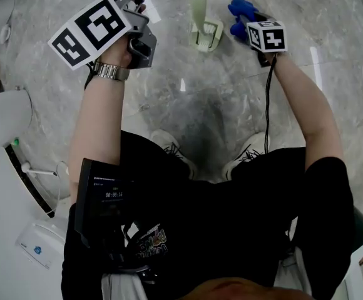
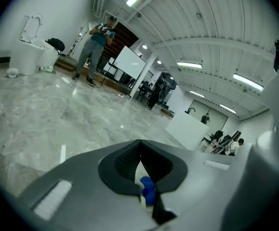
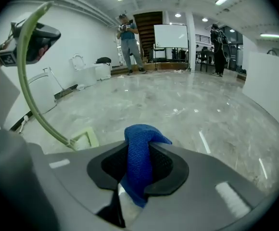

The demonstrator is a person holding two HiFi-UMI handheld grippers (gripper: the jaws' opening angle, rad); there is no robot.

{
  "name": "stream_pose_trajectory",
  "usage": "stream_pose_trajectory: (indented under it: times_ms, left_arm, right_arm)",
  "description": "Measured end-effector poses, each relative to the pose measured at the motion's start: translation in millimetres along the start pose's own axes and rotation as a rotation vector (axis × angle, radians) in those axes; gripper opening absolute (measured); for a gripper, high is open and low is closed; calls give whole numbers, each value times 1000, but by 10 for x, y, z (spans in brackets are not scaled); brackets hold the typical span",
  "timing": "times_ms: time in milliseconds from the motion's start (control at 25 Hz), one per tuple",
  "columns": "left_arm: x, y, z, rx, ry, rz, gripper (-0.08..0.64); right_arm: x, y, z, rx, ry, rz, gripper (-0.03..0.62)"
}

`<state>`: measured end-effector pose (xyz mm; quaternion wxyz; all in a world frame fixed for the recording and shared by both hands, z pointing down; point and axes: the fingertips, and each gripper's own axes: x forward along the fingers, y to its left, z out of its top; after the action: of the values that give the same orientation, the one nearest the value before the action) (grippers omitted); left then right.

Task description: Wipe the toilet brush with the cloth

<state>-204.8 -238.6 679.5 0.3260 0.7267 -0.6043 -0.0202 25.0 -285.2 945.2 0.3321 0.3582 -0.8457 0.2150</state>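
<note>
The toilet brush (image 1: 201, 17) stands upright just left of my right gripper (image 3: 139, 150), whose jaws clamp the cloth (image 1: 239, 10), while my left gripper (image 2: 139, 143) is farther off, jaws closed and empty.

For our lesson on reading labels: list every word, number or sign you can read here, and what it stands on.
None can be read for certain.
Chest screen: a row of timer-like digits, too small to quote.
Shirt print: blurred, unreadable.
Blue mark on the white object at lower left: too small.
Marker cubes: black-and-white squares, no letters.

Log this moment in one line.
left gripper shut | right gripper shut on cloth | brush in holder | cloth clear of brush
</note>
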Motion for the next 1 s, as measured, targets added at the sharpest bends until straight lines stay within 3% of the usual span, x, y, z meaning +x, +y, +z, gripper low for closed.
stream_pose_trajectory:
  times_ms: [160, 240, 400, 480, 560, 680, 720, 880, 1000]
  left_arm:
    - [-62, -26, -147, 184, 39, 20, 3]
    - [-79, 18, -161, 272, 61, 33, 3]
    - [-58, 69, -123, 306, 68, 17, 20]
    - [-29, 89, -134, 295, 71, 14, 25]
    - [-9, 112, -138, 282, 70, 20, 25]
    - [-27, 134, -112, 265, 53, 32, 25]
    - [-41, 139, -108, 254, 47, 36, 25]
    - [-226, 85, -416, 154, 115, 48, 22]
    - [-441, -51, -684, 190, 177, 51, 21]
  right_arm:
    - [65, -30, -255, 23, 19, 6, 115]
    - [5, -33, -206, -4, -8, 19, 173]
    - [-254, -59, 1, -26, -77, 47, 277]
    - [-367, -38, 50, -49, -94, 68, 370]
    - [-479, 34, 83, -101, -98, 90, 315]
    - [-704, 143, 227, -152, -149, 81, 48]
    - [-782, 155, 301, -160, -169, 61, 3]
    - [-1226, 241, 417, -66, -200, 31, 3]
    - [-1542, 329, 385, 24, -198, 31, 2]
